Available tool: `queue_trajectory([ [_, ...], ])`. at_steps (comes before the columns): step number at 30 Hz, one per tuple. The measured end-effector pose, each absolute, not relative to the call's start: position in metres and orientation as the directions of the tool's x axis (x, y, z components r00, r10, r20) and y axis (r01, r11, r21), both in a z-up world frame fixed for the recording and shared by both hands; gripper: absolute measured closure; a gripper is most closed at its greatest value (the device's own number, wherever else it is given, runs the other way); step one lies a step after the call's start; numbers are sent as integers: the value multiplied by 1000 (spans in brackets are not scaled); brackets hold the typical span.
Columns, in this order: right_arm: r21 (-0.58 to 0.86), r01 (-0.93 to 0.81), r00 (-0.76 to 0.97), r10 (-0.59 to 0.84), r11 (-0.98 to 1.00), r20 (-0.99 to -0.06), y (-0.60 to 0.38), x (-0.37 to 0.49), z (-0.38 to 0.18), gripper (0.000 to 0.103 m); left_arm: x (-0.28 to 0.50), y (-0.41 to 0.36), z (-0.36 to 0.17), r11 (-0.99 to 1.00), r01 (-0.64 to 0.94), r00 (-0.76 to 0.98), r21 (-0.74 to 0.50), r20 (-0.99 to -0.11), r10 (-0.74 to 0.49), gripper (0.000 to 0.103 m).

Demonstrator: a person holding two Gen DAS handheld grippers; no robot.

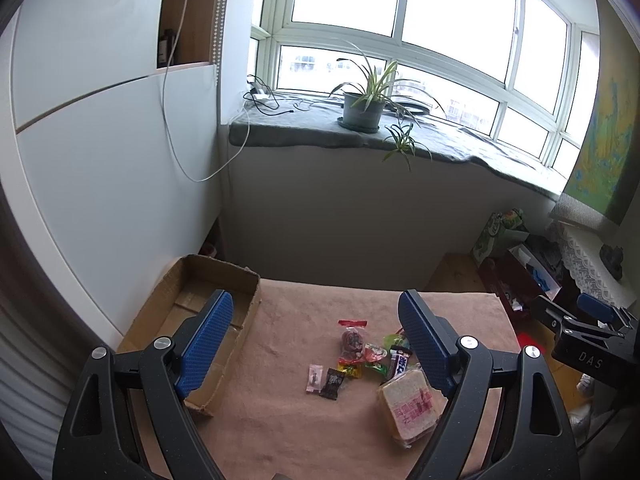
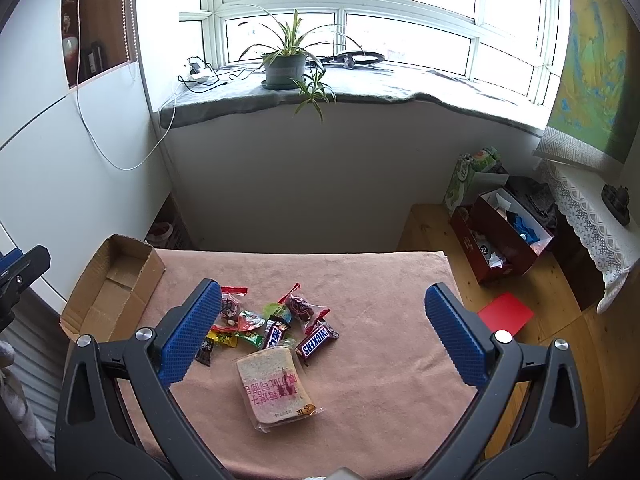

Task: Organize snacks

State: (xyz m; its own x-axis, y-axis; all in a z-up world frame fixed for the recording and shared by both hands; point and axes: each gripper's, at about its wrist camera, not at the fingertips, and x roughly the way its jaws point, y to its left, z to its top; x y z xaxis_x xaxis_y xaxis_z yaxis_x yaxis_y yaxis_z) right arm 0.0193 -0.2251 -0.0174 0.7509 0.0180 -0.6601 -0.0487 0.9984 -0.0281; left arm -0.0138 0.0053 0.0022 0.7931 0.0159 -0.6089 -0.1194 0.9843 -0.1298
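Several wrapped snacks point(image 2: 266, 322) lie in a loose heap near the middle of a table draped in a pinkish-brown cloth point(image 2: 360, 380). A Snickers bar point(image 2: 316, 340) sits at the heap's right edge, and a packaged bread slice point(image 2: 274, 388) lies nearest the cameras. An open, empty cardboard box point(image 2: 116, 284) stands at the cloth's far left corner. Beyond the table a grey windowsill carries a potted plant point(image 2: 285, 68); wooden floor with a red shoebox point(image 2: 506, 236) lies to the right. The left gripper point(image 1: 316, 340) and right gripper point(image 2: 324, 328) both hover above the table, jaws spread wide, holding nothing.
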Motion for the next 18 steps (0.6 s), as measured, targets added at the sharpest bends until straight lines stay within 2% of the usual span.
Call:
queue_trajectory([
  [18,-26,-50,751,21,998,-660,-223,14,-15,0,-18,4,1,984,-119,793,-131,-609,15,18],
])
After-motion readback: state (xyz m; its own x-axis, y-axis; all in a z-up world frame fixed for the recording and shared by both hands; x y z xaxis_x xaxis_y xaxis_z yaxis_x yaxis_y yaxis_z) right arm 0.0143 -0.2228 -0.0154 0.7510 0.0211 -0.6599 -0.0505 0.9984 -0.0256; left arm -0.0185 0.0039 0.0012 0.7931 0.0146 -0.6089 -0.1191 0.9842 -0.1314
